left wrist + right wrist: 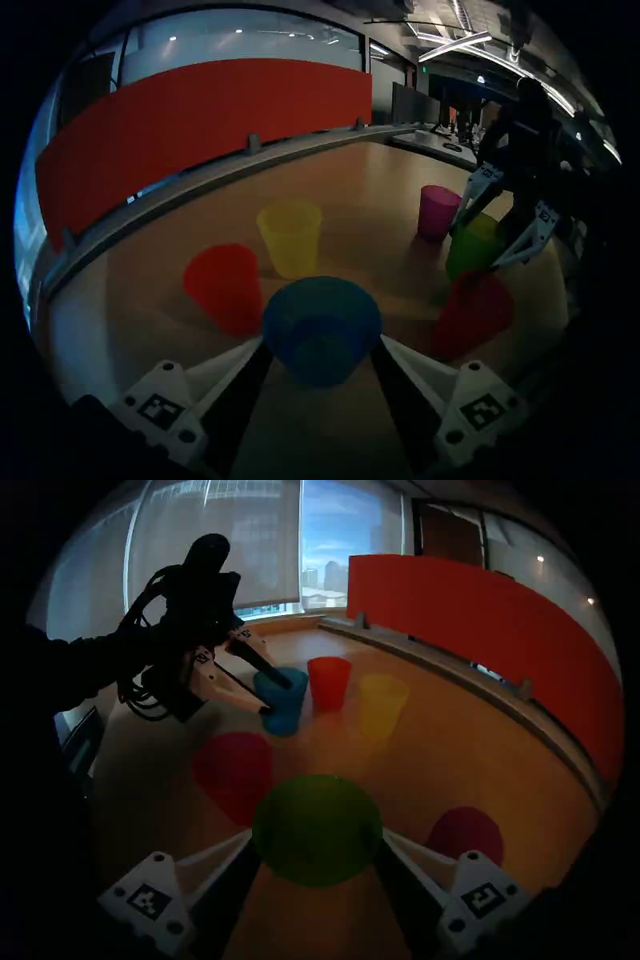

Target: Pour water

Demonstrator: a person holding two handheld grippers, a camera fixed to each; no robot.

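Wooden table [360, 172] under a red partition [200, 120]: the left gripper [320, 346] pinches the blue cup [320, 324] and the right gripper [318, 844] pinches the green cup [318, 824], both upright and well apart, so pouring looks not yet begun; water cannot be made out. A red cup [224, 284], a yellow cup [290, 236] and a magenta cup [438, 210] crowd nearby

A wooden table [360, 184] is shown. Four cups are set upright on it: a red cup [224, 284], a yellow cup [290, 236] just beside it, a magenta cup [438, 212] and a dark red cup [474, 312]. Whether the blue cup [322, 328] and the green cup [317, 828] touch the table cannot be confirmed.
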